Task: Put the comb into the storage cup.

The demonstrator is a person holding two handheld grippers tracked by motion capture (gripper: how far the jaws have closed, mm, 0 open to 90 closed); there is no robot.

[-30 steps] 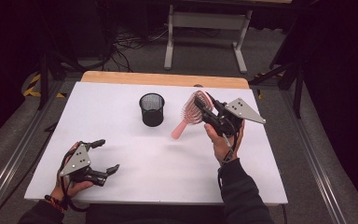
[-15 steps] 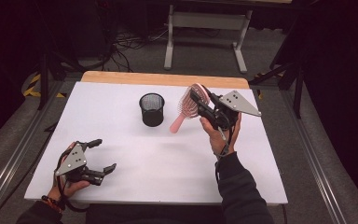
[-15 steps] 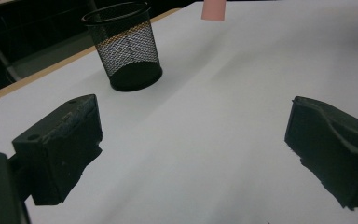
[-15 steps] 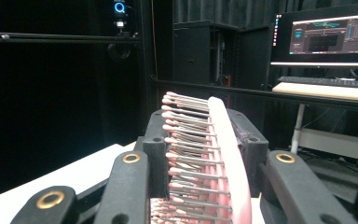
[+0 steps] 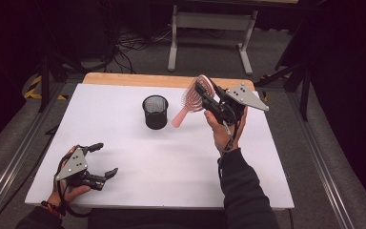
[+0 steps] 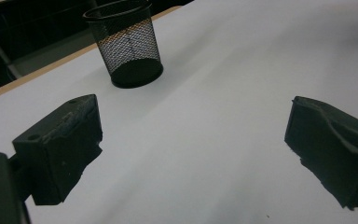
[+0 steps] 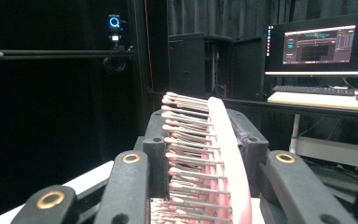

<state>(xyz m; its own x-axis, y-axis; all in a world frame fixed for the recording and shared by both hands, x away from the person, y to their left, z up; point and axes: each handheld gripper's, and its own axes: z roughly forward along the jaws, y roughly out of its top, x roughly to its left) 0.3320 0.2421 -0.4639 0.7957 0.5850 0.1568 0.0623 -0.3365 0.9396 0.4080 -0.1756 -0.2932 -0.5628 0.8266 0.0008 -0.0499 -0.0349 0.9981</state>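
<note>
A pink hairbrush (image 5: 190,100) hangs in the air to the right of the black mesh cup (image 5: 155,111), handle pointing down-left toward the cup. My right gripper (image 5: 205,97) is shut on its bristled head; in the right gripper view the brush head (image 7: 200,154) sits clamped between the two black jaws. The mesh cup (image 6: 126,46) stands upright and looks empty on the white table (image 5: 124,152). My left gripper (image 5: 100,160) rests low at the front left of the table, open, with bare table between its pads (image 6: 65,144).
A wooden strip (image 5: 138,79) runs along the table's far edge. Beyond it stand a metal stand (image 5: 209,28) and cables on the floor. A lit monitor and keyboard on a desk (image 7: 321,51) show in the right gripper view.
My right gripper has carried the hairbrush up and slightly left, closer to the mesh cup. My left gripper has barely shifted and stays open.
</note>
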